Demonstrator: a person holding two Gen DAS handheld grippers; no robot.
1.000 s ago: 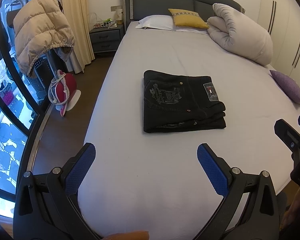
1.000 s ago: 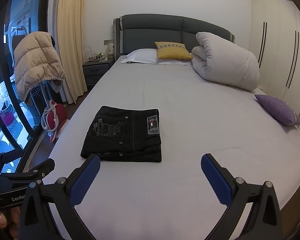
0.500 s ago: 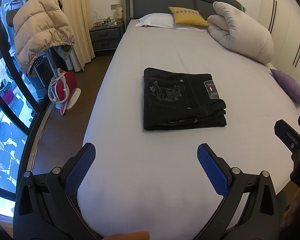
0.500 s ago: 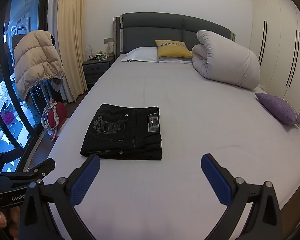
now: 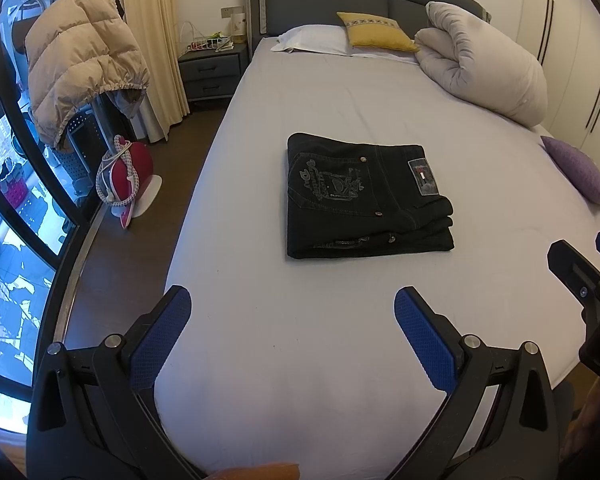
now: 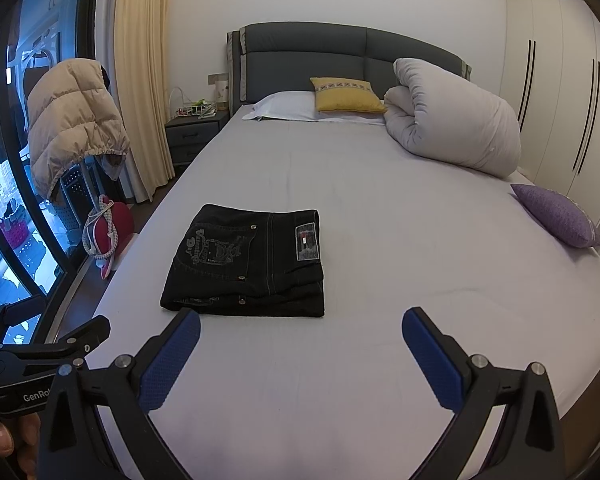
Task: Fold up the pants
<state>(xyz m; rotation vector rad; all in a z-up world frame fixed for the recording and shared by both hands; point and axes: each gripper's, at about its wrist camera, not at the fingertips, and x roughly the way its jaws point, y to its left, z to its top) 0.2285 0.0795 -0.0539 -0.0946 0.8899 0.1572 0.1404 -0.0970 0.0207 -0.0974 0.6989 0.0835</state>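
Black jeans (image 5: 360, 196) lie folded into a flat rectangle on the pale bed sheet (image 5: 300, 340), back pocket and label patch facing up. In the right wrist view the same folded jeans (image 6: 252, 264) rest left of centre. My left gripper (image 5: 292, 308) hangs open above the sheet, short of the jeans, holding nothing. My right gripper (image 6: 300, 330) is also open and empty, with its left fingertip just in front of the jeans' near edge. Each gripper shows at the edge of the other's view.
A rolled white duvet (image 6: 452, 120), a yellow cushion (image 6: 346, 94) and a white pillow (image 6: 284, 106) sit near the headboard. A purple cushion (image 6: 556, 216) lies at the right edge. Left of the bed stand a nightstand (image 5: 212, 68), a beige jacket (image 5: 80, 60) and a red item (image 5: 126, 172).
Both views have tilted slightly upward, so the jeans sit a little lower in frame. The jeans have not moved and both grippers stay open.
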